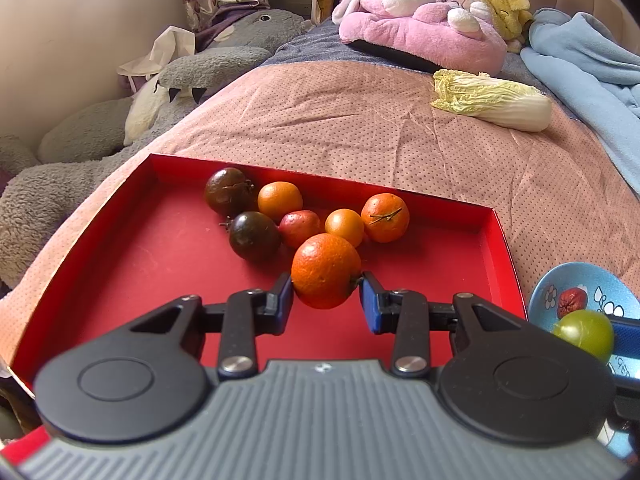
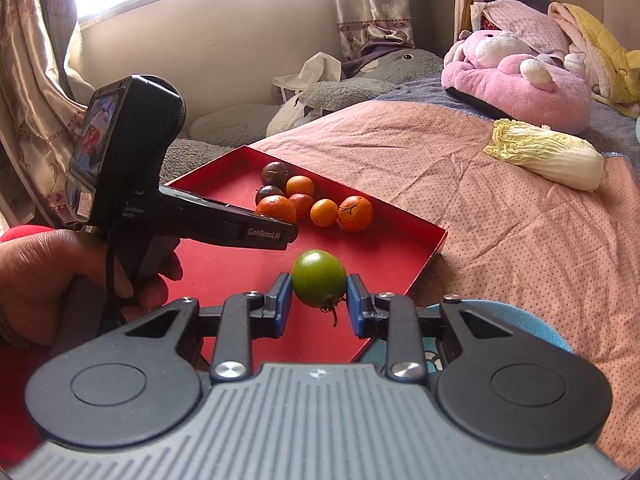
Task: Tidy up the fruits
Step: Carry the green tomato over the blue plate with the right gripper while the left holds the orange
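A red tray (image 1: 132, 240) lies on the bed and holds several fruits: oranges, dark round ones and a reddish one. My left gripper (image 1: 326, 298) is shut on a large orange (image 1: 325, 270) just above the tray floor, in front of that cluster. My right gripper (image 2: 319, 300) is shut on a green tomato (image 2: 319, 278), stem down, over the tray's near right corner (image 2: 400, 280). The same green tomato (image 1: 586, 334) shows at the right edge of the left wrist view, above a blue bowl (image 1: 592, 284) holding a wrinkled red fruit (image 1: 572, 302).
A napa cabbage (image 1: 494, 100) lies on the pink quilt beyond the tray. Plush toys, pink (image 1: 420, 20) and grey (image 1: 208, 64), line the back and left. A blue blanket (image 1: 592, 60) sits at right. A hand (image 2: 36, 288) holds the left gripper's handle.
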Demonstrator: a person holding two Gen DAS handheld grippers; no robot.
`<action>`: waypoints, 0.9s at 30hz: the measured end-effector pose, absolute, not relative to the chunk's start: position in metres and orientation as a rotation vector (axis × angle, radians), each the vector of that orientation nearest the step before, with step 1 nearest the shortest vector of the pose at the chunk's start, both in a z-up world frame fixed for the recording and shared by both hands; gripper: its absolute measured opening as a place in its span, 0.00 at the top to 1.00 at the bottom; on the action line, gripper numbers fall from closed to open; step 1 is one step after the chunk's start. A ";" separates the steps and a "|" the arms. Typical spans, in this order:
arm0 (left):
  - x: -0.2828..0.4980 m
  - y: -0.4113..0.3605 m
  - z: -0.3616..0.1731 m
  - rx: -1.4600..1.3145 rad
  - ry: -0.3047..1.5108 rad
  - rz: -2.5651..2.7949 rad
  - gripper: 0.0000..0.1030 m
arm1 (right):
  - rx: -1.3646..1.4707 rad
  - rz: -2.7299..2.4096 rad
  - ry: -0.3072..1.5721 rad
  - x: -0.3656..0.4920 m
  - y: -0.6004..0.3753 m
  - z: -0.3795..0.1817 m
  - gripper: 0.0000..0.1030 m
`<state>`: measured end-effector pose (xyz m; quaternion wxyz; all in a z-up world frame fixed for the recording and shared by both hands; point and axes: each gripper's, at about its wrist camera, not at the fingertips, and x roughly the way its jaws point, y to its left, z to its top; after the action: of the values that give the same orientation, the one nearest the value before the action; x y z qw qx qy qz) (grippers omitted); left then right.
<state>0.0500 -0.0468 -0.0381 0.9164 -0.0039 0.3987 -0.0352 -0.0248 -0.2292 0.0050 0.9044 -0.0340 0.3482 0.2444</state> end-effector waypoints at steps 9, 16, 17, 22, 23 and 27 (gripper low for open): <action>0.050 -0.047 -0.038 -0.006 0.819 -0.072 0.62 | -0.059 0.468 0.731 -0.027 -0.248 0.001 0.67; 0.049 -0.049 -0.037 -0.006 0.815 -0.075 0.62 | -0.055 0.446 0.741 -0.032 -0.260 -0.004 0.67; 0.049 -0.049 -0.036 -0.010 0.813 -0.079 0.62 | -0.054 0.442 0.743 -0.033 -0.261 -0.004 0.67; 0.046 -0.052 -0.032 -0.021 0.804 -0.090 0.62 | -0.051 0.420 0.754 -0.037 -0.272 -0.008 0.67; 0.046 -0.054 -0.032 -0.021 0.802 -0.093 0.62 | -0.049 0.414 0.756 -0.038 -0.275 -0.008 0.67; 0.044 -0.060 -0.030 -0.022 0.794 -0.107 0.62 | -0.047 0.396 0.761 -0.043 -0.284 -0.010 0.67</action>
<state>0.0444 -0.0600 -0.0305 0.9207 -0.0106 0.3866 -0.0523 -0.0426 -0.2838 -0.0101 0.9091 -0.0227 0.3691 0.1918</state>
